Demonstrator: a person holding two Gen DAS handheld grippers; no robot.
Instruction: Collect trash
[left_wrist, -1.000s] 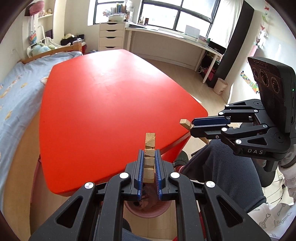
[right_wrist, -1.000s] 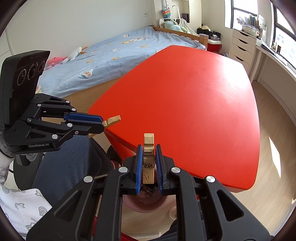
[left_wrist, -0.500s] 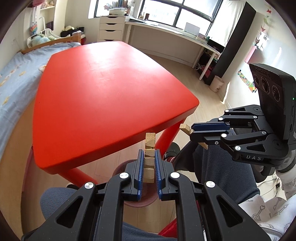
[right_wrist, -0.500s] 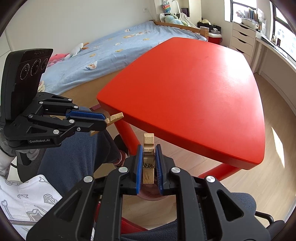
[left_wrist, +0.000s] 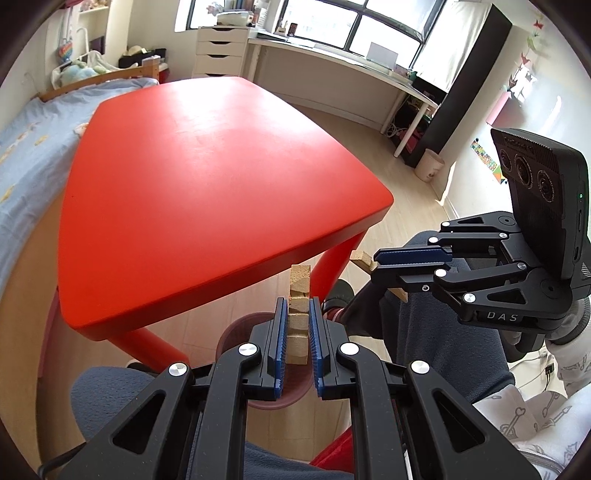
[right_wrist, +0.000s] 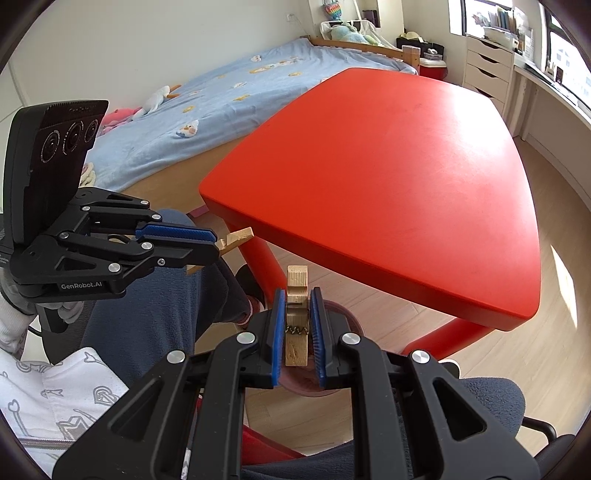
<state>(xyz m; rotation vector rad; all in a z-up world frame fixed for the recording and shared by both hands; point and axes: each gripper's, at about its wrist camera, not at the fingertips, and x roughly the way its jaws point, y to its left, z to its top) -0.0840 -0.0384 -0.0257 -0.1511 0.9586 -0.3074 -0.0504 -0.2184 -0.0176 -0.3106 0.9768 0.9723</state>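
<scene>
My left gripper (left_wrist: 298, 306) is shut on a wooden clothespin (left_wrist: 298, 295) that sticks out past the fingertips. My right gripper (right_wrist: 297, 299) is shut on a second wooden clothespin (right_wrist: 296, 295) with its metal spring showing. Both are held off the near edge of the red table (left_wrist: 207, 177), above a pinkish round bin (left_wrist: 236, 332) on the floor; the bin also shows in the right wrist view (right_wrist: 347, 317), mostly hidden by the fingers. The right gripper appears in the left wrist view (left_wrist: 373, 264), the left gripper in the right wrist view (right_wrist: 218, 245).
The person's knees in dark trousers (left_wrist: 436, 332) sit below and beside the grippers. A red table leg (left_wrist: 332, 269) stands just ahead. A bed with a blue cover (right_wrist: 221, 96) lies left of the table. A desk and drawers (left_wrist: 221, 51) line the far wall.
Both grippers have pulled back from over the table top and past its near edge, each still holding its clothespin. The bin and the floor now show under them.
</scene>
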